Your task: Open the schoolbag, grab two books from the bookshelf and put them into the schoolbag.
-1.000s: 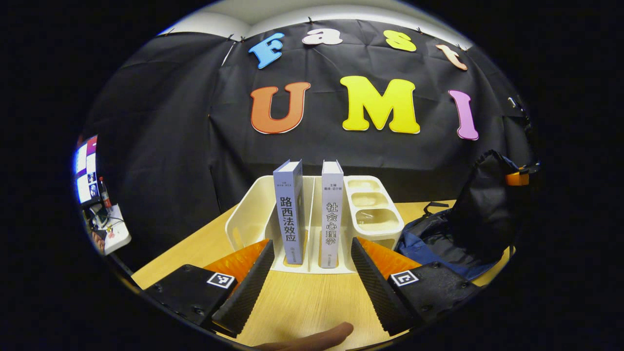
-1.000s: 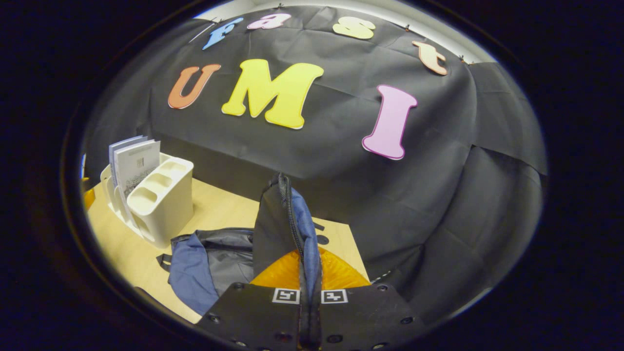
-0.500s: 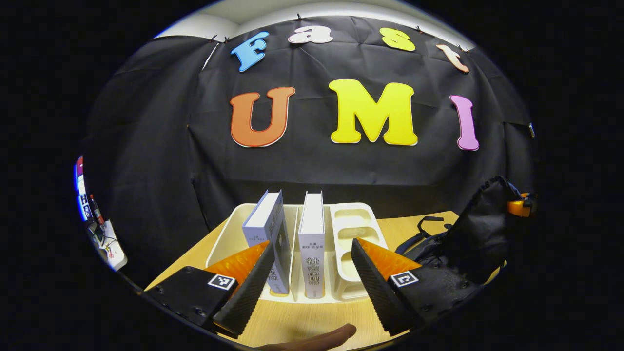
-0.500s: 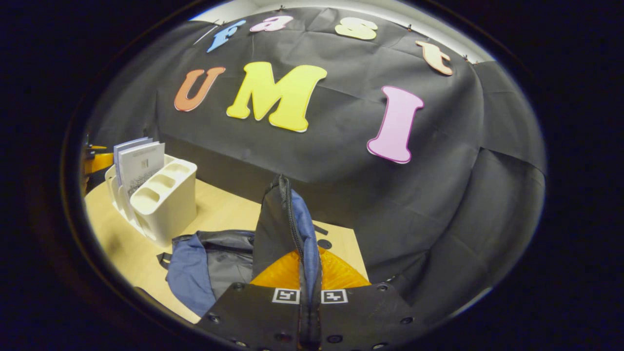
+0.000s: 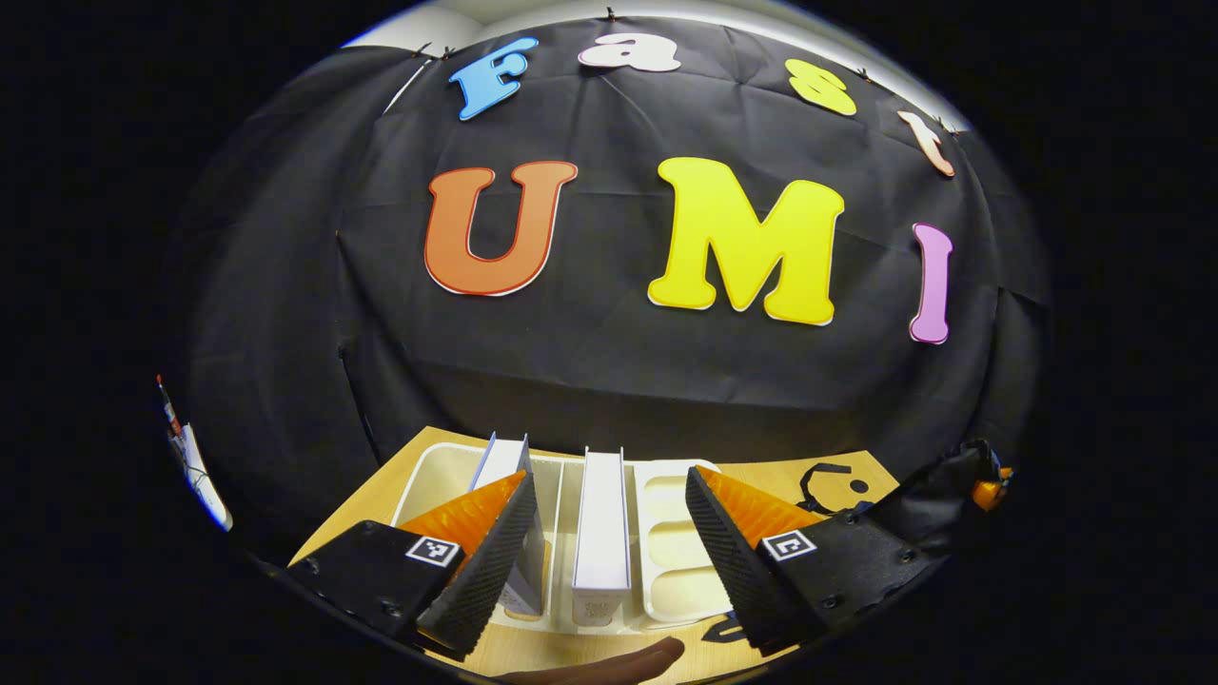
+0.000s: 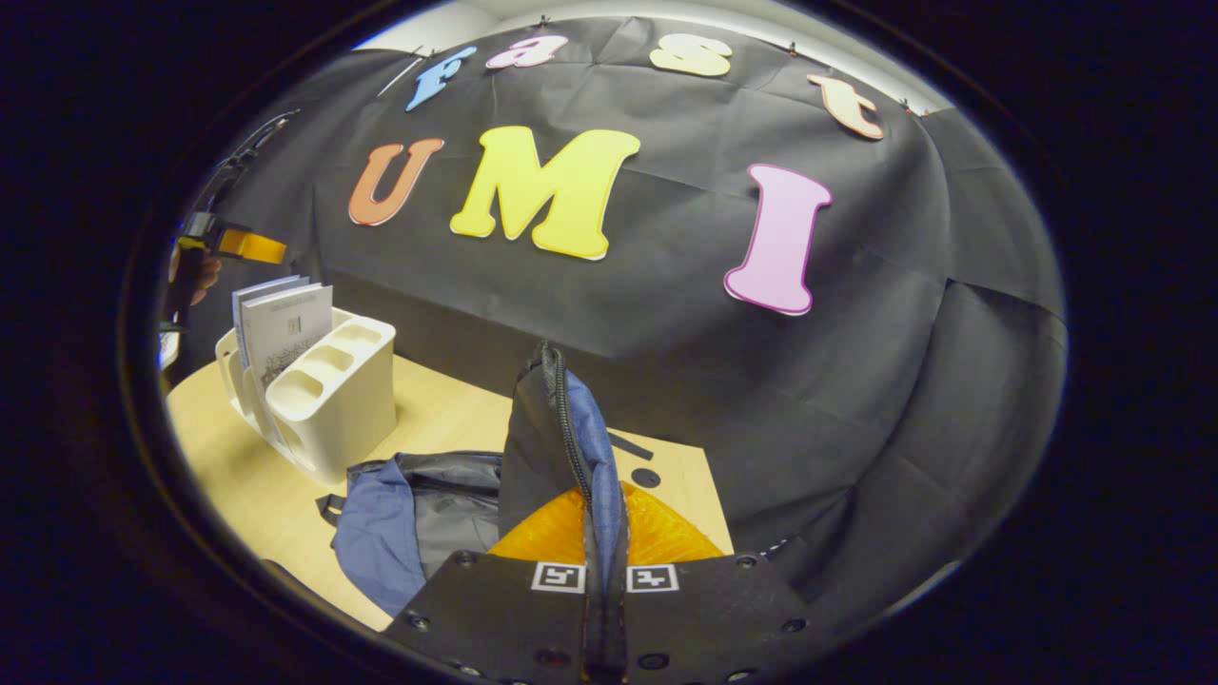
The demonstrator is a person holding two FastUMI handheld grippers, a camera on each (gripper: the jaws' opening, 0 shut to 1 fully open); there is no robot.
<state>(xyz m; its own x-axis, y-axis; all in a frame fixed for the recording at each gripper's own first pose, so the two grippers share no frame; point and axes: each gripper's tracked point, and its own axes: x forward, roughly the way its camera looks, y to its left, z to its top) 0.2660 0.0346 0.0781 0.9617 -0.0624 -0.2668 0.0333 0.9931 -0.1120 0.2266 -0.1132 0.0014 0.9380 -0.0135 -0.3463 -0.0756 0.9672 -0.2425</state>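
Left tool (image 5: pixel 604 547) has risen above the bookshelf (image 5: pixel 666 533); I now look down on both books.
Nearest: jaws wide, empty, straddling the upright right book (image 5: pixel 601 528), spine toward me. Beyond: right tool (image 6: pixel 604 571) clamps the schoolbag (image 6: pixel 552 447) flap up.

On the pale wooden worktop (image 6: pixel 238 476), the cream plastic bookshelf (image 6: pixel 333 409) holds two upright grey-white books (image 6: pixel 281 328); the blue-and-black fabric schoolbag (image 6: pixel 419 514) lies just to its right.
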